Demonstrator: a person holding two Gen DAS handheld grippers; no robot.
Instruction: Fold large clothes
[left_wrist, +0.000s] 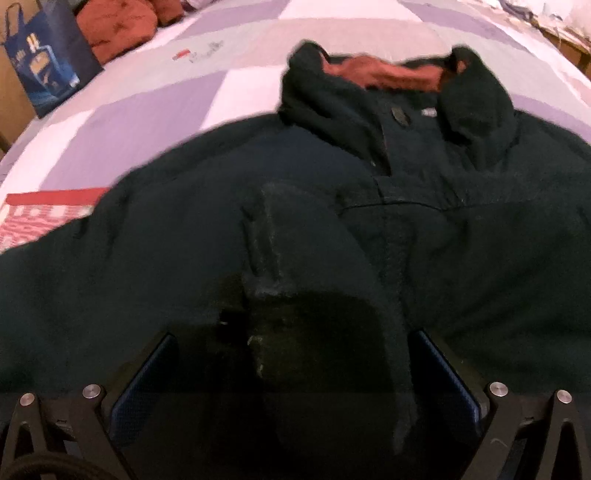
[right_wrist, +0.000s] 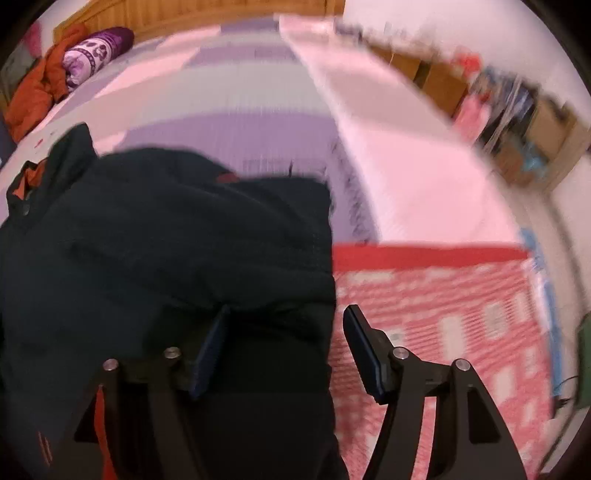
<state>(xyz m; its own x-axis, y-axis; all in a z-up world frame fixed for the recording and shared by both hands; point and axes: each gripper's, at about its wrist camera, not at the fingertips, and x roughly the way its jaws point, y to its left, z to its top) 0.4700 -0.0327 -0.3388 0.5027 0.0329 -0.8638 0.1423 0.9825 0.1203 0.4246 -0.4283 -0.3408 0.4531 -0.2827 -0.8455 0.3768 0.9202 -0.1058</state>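
A large dark green jacket (left_wrist: 424, 229) with an orange lining lies spread on the bed, collar at the far end. A sleeve with a worn cuff (left_wrist: 273, 236) lies folded across its front. My left gripper (left_wrist: 291, 350) is open, its jaws wide apart, low over the sleeve. In the right wrist view the jacket (right_wrist: 166, 240) fills the left half. My right gripper (right_wrist: 286, 321) is open at the jacket's right edge, with a fold of dark fabric between the jaws. The left finger (right_wrist: 210, 350) lies against the cloth.
The bed carries a purple and white checked quilt (left_wrist: 155, 110) and a red patterned blanket (right_wrist: 443, 314). A blue bag (left_wrist: 44, 62) and orange clothes (left_wrist: 118, 26) are at the far left. A purple pillow (right_wrist: 96, 51) is by the wooden headboard. Cluttered shelves (right_wrist: 517, 122) are beyond the bed's right side.
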